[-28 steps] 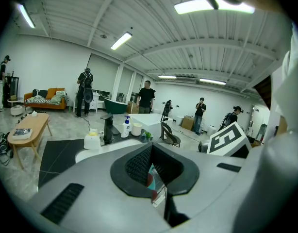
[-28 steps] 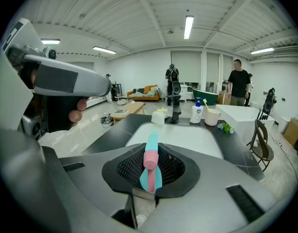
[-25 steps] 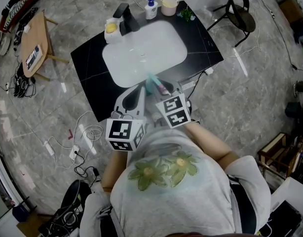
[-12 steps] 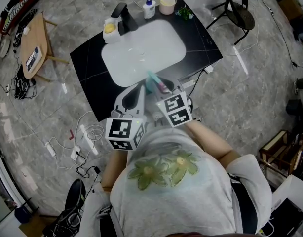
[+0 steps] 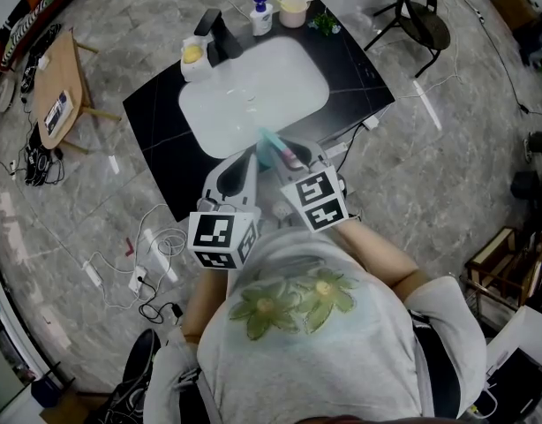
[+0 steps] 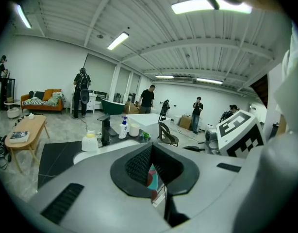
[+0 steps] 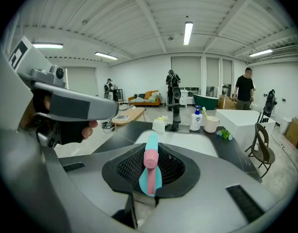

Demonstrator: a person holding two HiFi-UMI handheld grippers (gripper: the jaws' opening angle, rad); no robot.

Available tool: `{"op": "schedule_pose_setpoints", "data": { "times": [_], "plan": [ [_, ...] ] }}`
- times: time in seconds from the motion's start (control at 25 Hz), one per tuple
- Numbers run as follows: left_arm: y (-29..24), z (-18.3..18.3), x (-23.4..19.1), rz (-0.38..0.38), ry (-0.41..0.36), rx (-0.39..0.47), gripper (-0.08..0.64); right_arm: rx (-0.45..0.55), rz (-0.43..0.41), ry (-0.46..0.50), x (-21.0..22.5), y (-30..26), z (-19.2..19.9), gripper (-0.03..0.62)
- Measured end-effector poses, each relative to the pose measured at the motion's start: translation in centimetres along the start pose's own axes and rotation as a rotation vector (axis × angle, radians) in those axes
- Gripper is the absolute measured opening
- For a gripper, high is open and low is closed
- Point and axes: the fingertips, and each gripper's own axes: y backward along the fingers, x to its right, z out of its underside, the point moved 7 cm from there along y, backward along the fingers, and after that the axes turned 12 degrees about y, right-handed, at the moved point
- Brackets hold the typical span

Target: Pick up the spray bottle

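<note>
Teal-and-pink plastic spray bottle point(image 7: 150, 174) is clamped between the dark ribbed pads of your right gripper point(image 7: 150, 157), its nozzle end pointing away from you. From the head view, the bottle point(image 5: 272, 147) shows against the near edge of the white oval basin point(image 5: 253, 87) set in the black countertop point(image 5: 156, 117), held off the surface by that gripper point(image 5: 286, 155). Your left gripper point(image 5: 248, 161) sits just beside it, jaws together on nothing point(image 6: 151, 148). A black faucet point(image 5: 220, 34) and a white pump bottle point(image 5: 259, 14) stand behind the basin.
</note>
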Motion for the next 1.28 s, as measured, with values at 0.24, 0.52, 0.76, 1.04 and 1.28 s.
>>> {"op": "schedule_pose_setpoints", "data": {
  "times": [0.24, 0.52, 0.76, 1.04, 1.28],
  "plan": [
    [0.5, -0.2, 0.0, 0.011, -0.005, 0.003, 0.008, 0.024, 0.011, -0.001, -0.2, 1.0, -1.2, 0.072],
    [2.1, -0.5, 0.1, 0.015, -0.003, 0.015, 0.008, 0.054, 0.023, 0.016, -1.2, 2.8, -3.3, 0.072],
    [3.5, -0.1, 0.5, 0.029, -0.004, 0.012, 0.008, 0.117, 0.035, 0.035, -2.5, 5.0, -5.3, 0.072],
    [5.0, 0.2, 0.9, 0.049, -0.012, 0.013, 0.008, 0.164, 0.073, 0.090, -4.2, 7.5, -7.0, 0.072],
    [6.5, 0.8, 1.1, 0.060, -0.016, 0.006, 0.008, 0.198, 0.095, 0.096, -5.5, 9.2, -7.7, 0.072]
  ]
}}
